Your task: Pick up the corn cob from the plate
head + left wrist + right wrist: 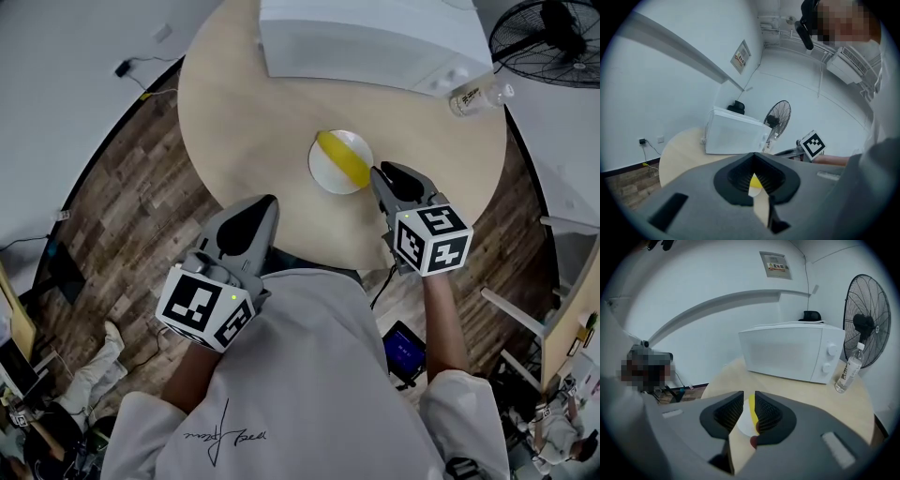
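1. The corn cob (342, 157) is on the white plate (326, 174), lying across it from about 11 o'clock to 4 o'clock in the head view. The plate sits on the round desk (244, 103), a little toward 6 o'clock from the desk's middle.
2. My right hand-held gripper (377, 172) points down at the plate from its 4 o'clock side, with the tips at the rim, just beside the cob's near end.
3. In the right gripper view its jaws stand slightly apart. The yellow cob and the plate show through the narrow gap, but the pads do not press on the cob, so this gripper holds nothing.
4. My left hand-held gripper (272, 200) is over the desk's edge, at roughly 8 o'clock from the plate and well apart from it.
5. In the left gripper view its jaws meet at the tips and hold nothing. A sliver of plate and cob shows far beyond them.
6. A white microwave (375, 42) takes up the desk's 12 o'clock edge.
7. A clear water bottle (478, 97) is at about 2 o'clock on the desk, and a black fan (548, 42) stands off the desk beyond it.
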`<act>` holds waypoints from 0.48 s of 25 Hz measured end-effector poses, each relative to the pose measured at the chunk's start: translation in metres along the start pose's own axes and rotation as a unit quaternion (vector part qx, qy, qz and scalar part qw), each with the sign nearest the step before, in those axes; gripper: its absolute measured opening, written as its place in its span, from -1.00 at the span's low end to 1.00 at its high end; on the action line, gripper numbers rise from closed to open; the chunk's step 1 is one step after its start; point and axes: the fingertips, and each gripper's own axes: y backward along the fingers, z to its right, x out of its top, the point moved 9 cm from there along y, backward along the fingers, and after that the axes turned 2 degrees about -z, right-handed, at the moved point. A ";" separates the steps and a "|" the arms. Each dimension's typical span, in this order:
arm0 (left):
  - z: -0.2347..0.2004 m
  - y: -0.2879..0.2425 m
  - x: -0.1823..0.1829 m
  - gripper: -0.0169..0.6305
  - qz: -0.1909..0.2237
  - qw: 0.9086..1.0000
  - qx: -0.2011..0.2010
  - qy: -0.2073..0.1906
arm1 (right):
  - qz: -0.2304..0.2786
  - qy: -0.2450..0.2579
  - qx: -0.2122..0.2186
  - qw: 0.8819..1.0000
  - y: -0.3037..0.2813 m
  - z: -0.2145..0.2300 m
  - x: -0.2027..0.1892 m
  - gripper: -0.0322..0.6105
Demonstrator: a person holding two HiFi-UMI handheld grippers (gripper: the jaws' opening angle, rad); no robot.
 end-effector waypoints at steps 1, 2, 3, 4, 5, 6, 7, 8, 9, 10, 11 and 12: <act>0.000 -0.001 0.000 -0.95 -0.001 1.000 0.001 0.000 | -0.003 0.001 0.002 1.000 -0.003 0.001 0.000 -0.62; -0.001 -0.001 0.000 -0.95 -0.002 1.000 0.002 0.001 | -0.005 0.001 0.003 1.000 -0.006 0.003 0.001 -0.62; -0.002 -0.002 0.000 -0.95 -0.003 1.000 0.004 0.001 | -0.007 0.002 0.004 1.000 -0.010 0.004 0.001 -0.62; -0.002 -0.003 0.000 -0.95 -0.004 1.000 0.005 0.002 | -0.009 0.002 0.005 1.000 -0.013 0.005 0.002 -0.61; -0.003 -0.003 0.001 -0.95 -0.005 1.000 0.007 0.002 | -0.012 0.003 0.007 1.000 -0.016 0.006 0.002 -0.61; -0.004 -0.004 0.001 -0.95 -0.006 1.000 0.008 0.003 | -0.015 0.003 0.008 1.000 -0.019 0.007 0.003 -0.61; -0.005 -0.005 0.001 -0.95 -0.007 1.000 0.009 0.004 | -0.017 0.004 0.010 1.000 -0.023 0.007 0.003 -0.61; -0.006 -0.005 0.002 -0.95 -0.008 1.000 0.010 0.004 | -0.020 0.004 0.011 1.000 -0.026 0.008 0.003 -0.60; -0.007 -0.006 0.002 -0.95 -0.008 1.000 0.011 0.004 | -0.022 0.004 0.012 1.000 -0.028 0.009 0.003 -0.59; -0.008 -0.006 0.002 -0.95 -0.009 1.000 0.012 0.004 | -0.025 0.005 0.014 1.000 -0.031 0.009 0.003 -0.59; -0.009 -0.006 0.002 -0.95 -0.009 1.000 0.013 0.005 | -0.028 0.006 0.015 0.999 -0.033 0.009 0.002 -0.58; -0.009 -0.006 0.002 -0.95 -0.009 1.000 0.015 0.005 | -0.031 0.007 0.016 0.999 -0.036 0.009 0.002 -0.57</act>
